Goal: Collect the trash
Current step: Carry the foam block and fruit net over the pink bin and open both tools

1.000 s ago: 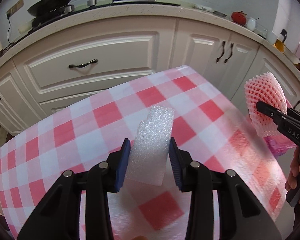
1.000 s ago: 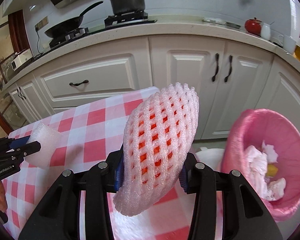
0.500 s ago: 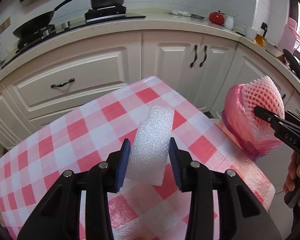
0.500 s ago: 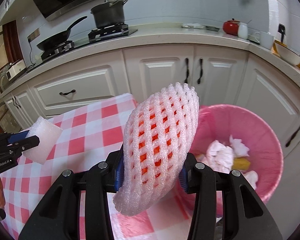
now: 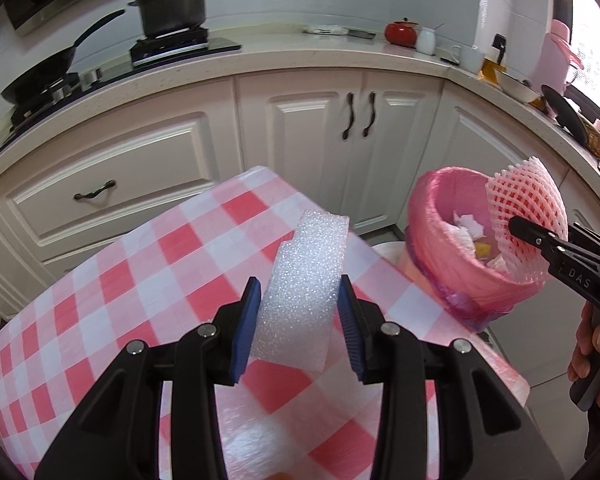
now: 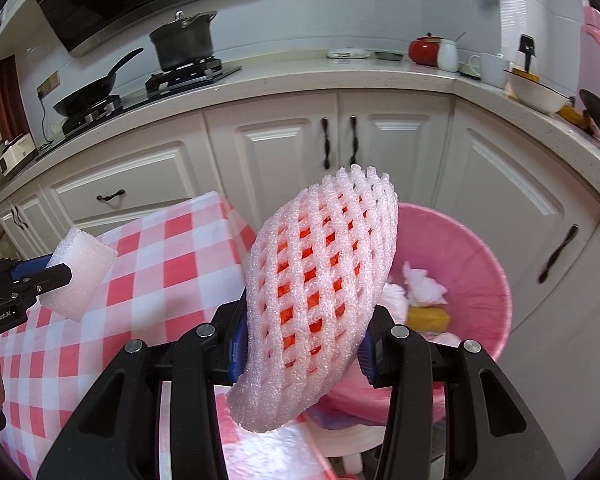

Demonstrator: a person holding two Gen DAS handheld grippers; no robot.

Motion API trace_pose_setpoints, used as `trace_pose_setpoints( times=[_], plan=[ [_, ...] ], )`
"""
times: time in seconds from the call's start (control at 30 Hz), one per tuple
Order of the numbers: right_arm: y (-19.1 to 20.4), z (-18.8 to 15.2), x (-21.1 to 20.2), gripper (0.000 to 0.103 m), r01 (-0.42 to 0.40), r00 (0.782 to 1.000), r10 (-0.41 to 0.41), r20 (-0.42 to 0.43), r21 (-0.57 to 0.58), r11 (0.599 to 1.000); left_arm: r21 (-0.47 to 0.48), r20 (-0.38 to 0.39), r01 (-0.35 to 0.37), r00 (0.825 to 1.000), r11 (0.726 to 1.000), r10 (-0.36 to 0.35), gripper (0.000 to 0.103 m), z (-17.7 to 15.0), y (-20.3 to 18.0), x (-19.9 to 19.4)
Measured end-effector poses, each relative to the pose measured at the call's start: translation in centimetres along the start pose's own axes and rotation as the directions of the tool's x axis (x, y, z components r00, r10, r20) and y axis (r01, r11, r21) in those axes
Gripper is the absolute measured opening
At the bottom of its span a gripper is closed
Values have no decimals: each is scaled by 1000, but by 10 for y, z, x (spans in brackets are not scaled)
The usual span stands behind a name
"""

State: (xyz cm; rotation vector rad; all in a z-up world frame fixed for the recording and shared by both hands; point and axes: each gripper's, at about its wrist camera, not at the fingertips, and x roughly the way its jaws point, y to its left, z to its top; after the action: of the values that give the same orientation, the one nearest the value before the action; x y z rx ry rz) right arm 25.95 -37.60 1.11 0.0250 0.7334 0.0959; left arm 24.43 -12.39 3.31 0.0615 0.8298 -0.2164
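Observation:
My left gripper (image 5: 298,330) is shut on a white foam block (image 5: 304,288) and holds it above the checked table (image 5: 140,264). The block also shows in the right wrist view (image 6: 80,276), at the left. My right gripper (image 6: 300,344) is shut on a pink foam fruit net (image 6: 320,292) and holds it over the near rim of the pink-lined trash bin (image 6: 468,248). In the left wrist view the net (image 5: 528,212) hangs over the bin (image 5: 432,216) at the right, beyond the table's corner. The bin holds crumpled white paper (image 6: 424,288) and a yellow piece (image 6: 428,318).
White kitchen cabinets (image 5: 300,136) run behind the table and bin. The counter carries a pot (image 5: 172,4), a pan (image 5: 40,76), a red jar (image 5: 400,32) and cups. The table's right corner (image 5: 504,376) lies close to the bin.
Both grippers have swung right and toward the bin. The bin has come into full view in both cameras. The net is now over the bin's opening. Both grips are unchanged.

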Motion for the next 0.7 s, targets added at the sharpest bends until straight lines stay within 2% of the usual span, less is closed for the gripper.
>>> trace_pose_setpoints(
  times=[0.3,0.7],
  plan=[
    [-42,5,-4,42,40,999,-40,4,23,999,42,31,81,996,996,-82,38,21,-51,9],
    [-96,18,2,43,91,996,-91,4,57,994,81,49,210,976,974,-214,38,61,-130,33]
  ],
)
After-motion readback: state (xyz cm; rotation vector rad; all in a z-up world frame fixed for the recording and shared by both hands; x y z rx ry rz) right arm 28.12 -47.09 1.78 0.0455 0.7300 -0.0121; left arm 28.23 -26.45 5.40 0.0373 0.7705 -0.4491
